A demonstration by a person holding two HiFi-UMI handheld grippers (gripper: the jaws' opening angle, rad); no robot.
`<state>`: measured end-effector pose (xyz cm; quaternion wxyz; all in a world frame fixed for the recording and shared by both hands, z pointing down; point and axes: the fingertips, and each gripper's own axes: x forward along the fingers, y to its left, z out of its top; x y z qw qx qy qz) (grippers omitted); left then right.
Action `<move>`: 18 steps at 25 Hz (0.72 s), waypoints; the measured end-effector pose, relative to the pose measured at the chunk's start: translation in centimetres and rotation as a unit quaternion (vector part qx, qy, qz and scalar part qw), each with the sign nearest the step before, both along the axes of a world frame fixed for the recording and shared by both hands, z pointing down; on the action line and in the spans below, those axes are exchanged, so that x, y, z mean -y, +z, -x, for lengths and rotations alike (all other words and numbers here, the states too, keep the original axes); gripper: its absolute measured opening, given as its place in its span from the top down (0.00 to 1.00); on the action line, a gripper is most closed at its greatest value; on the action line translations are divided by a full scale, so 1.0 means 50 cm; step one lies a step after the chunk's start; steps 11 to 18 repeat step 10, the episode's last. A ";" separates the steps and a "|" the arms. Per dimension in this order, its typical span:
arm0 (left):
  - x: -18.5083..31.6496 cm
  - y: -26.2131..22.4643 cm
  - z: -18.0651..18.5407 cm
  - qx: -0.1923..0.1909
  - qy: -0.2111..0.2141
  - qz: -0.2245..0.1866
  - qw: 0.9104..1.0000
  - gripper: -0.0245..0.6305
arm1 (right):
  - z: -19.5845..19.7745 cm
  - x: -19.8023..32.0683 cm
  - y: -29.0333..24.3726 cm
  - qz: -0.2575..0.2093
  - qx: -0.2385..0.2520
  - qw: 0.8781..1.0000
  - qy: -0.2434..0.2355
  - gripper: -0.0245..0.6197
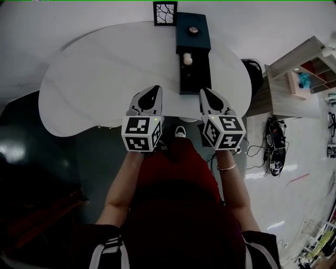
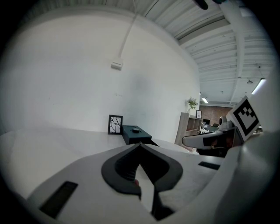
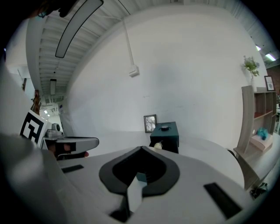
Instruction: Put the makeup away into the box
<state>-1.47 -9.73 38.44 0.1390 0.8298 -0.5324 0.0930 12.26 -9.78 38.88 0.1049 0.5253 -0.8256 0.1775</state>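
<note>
A dark teal box [image 1: 192,31] stands at the far edge of the white table [image 1: 94,79], with a small round dark object [image 1: 194,30] on its lid. Its long dark drawer [image 1: 195,76] is pulled out toward me, and a small white rounded item [image 1: 187,59] sits at the drawer's left rim. My left gripper [image 1: 156,88] hovers over the table's near edge, jaws together and empty. Beside it my right gripper [image 1: 203,90] is shut and empty too, just short of the drawer's front end. The left gripper view shows the box [image 2: 136,133] far ahead, and the right gripper view shows the box [image 3: 166,133] too.
A small black-and-white framed picture [image 1: 165,13] leans behind the box on its left. A wooden shelf unit [image 1: 299,73] stands right of the table, with a dark bag [image 1: 275,147] and cables on the floor. The person's legs in red fill the space under the grippers.
</note>
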 end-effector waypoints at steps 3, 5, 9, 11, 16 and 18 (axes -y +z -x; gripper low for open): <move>-0.005 -0.002 0.003 -0.001 0.001 -0.002 1.000 0.93 | 0.004 -0.008 0.001 -0.002 -0.002 1.000 0.002 0.94; -0.007 -0.004 0.004 -0.003 0.002 -0.003 1.000 0.93 | 0.005 -0.013 0.002 -0.003 -0.004 1.000 0.002 0.94; -0.007 -0.007 0.003 -0.004 0.004 -0.002 1.000 0.93 | 0.003 -0.016 0.003 -0.003 -0.010 1.000 0.004 0.94; -0.006 -0.008 0.002 -0.004 0.005 -0.002 1.000 0.93 | 0.003 -0.016 0.003 -0.002 -0.012 1.000 0.004 0.94; -0.006 -0.008 0.002 -0.004 0.005 -0.002 1.000 0.93 | 0.003 -0.016 0.003 -0.002 -0.012 1.000 0.004 0.94; -0.006 -0.008 0.002 -0.004 0.005 -0.002 1.000 0.93 | 0.003 -0.016 0.003 -0.002 -0.012 1.000 0.004 0.94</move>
